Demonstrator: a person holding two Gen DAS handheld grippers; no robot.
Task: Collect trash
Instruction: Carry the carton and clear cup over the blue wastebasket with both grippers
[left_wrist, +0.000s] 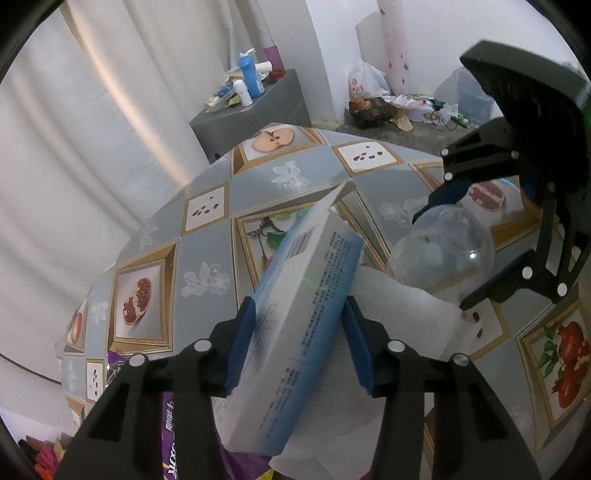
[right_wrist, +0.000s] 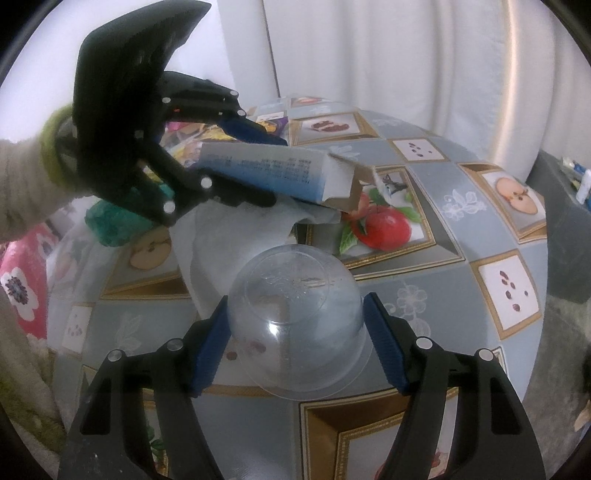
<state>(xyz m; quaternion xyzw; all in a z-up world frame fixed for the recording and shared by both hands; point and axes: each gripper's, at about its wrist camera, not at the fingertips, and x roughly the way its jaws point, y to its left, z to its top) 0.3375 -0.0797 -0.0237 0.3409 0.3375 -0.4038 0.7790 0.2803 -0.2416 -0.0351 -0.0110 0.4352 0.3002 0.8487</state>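
My left gripper (left_wrist: 299, 317) is shut on a blue-and-white carton (left_wrist: 295, 317), open at its far end, held tilted above the table. It also shows in the right wrist view (right_wrist: 273, 171), with the left gripper (right_wrist: 273, 170) on it. My right gripper (right_wrist: 295, 321) is shut on a clear plastic cup (right_wrist: 295, 317), held bottom-forward over the table. The cup shows in the left wrist view (left_wrist: 443, 251) between the right gripper's fingers (left_wrist: 480, 291). A white tissue (left_wrist: 388, 350) lies on the table under both.
The round table (right_wrist: 461, 295) has a fruit-patterned grey cloth. A purple snack wrapper (left_wrist: 177, 443) and a teal object (right_wrist: 114, 225) lie near its edge. A grey box (left_wrist: 251, 110) with bottles stands beyond. Bags and litter (left_wrist: 399, 107) lie on the floor by the wall.
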